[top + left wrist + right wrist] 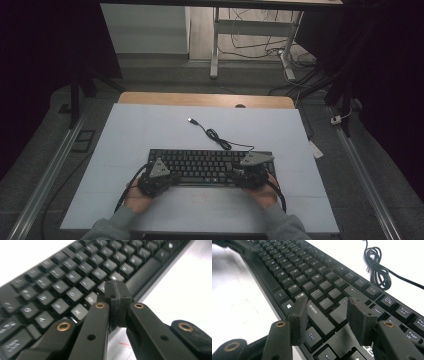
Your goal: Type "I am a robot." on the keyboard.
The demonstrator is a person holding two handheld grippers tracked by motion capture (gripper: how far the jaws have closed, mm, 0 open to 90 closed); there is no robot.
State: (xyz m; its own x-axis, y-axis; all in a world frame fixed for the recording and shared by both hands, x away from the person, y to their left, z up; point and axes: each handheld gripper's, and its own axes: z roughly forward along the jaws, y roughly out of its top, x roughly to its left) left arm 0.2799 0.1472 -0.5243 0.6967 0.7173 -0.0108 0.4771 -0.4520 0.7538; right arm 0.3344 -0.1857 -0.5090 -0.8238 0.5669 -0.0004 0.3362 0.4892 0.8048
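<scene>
Forearms in grey sleeves, up from the bottom edge of the high view, each hand wrapped around a gripper at the near edge of a black keyboard (210,166). At left, left hand (136,196) low behind the left gripper (156,176), grey three-cornered plate on top, tips over the keyboard's left end; in the left gripper view, left gripper (117,293) with jaws pressed together, nothing between them, poised just above the bottom letter row beside the space bar (146,271). At right, right hand (263,192) behind the right gripper (250,170) at the keyboard's right end; in the right gripper view, right gripper (327,315) with jaws apart, straddling the Shift key (318,315), contact with the keys impossible to judge. Key legends in the left gripper view blurred, unreadable. Keyboard long axis left to right across the white mat (150,130), centred near the person. Coiled black cable (220,137) trailing from the far edge, USB plug (191,120) pointing away to the upper left.
</scene>
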